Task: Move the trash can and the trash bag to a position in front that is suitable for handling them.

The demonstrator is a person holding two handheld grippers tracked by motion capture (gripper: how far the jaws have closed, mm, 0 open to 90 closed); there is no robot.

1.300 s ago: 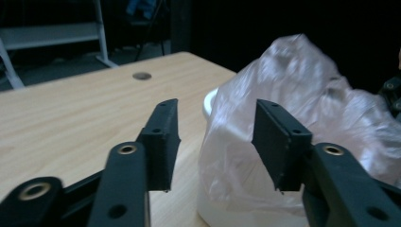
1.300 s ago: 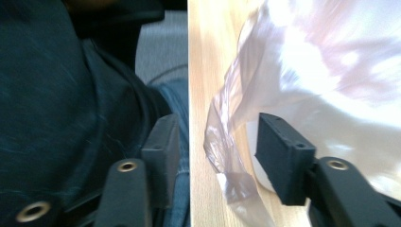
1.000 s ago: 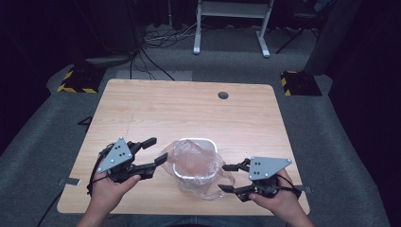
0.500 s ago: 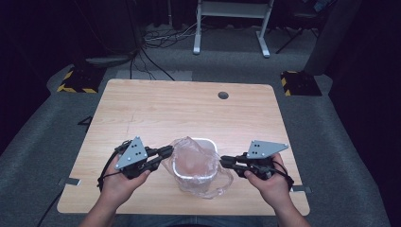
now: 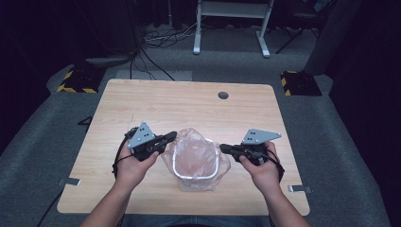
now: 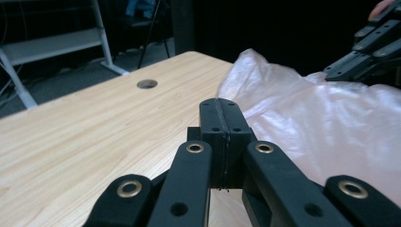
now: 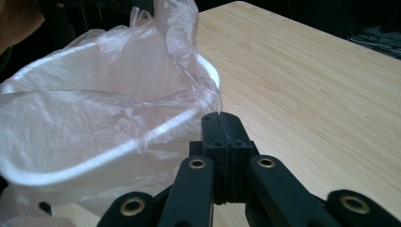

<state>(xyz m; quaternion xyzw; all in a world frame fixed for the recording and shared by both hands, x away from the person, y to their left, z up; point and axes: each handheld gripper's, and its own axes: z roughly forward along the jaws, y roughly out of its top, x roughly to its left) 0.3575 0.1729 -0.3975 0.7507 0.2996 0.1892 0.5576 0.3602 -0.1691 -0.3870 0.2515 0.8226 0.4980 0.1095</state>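
Bin liner (image 5: 196, 153), pink and see-through, sits draped in a small white bin (image 5: 195, 174) near the front middle of the wooden table (image 5: 156, 101), its loose film spilling over the rim on every side. Left gripper (image 5: 169, 137) comes in from the left, tip right at the liner's left edge; its jaws have just been closing and now stand pressed flat together. In the left gripper view (image 6: 220, 109) the pads meet along one thin seam, and I cannot tell whether any film is caught in it; the plastic (image 6: 326, 118) billows just beside the tip. Right gripper (image 5: 226, 148) mirrors it from the right, clenched too after closing, tip at the liner's right edge. In the right gripper view (image 7: 221, 122) the closed tip sits against crumpled film just below the bin's rim (image 7: 156, 130), and whether plastic is nipped I cannot say. Both hands (image 5: 134, 163) rest low by the bin. On the far side of the table is 1 round cable hole (image 5: 223, 95).
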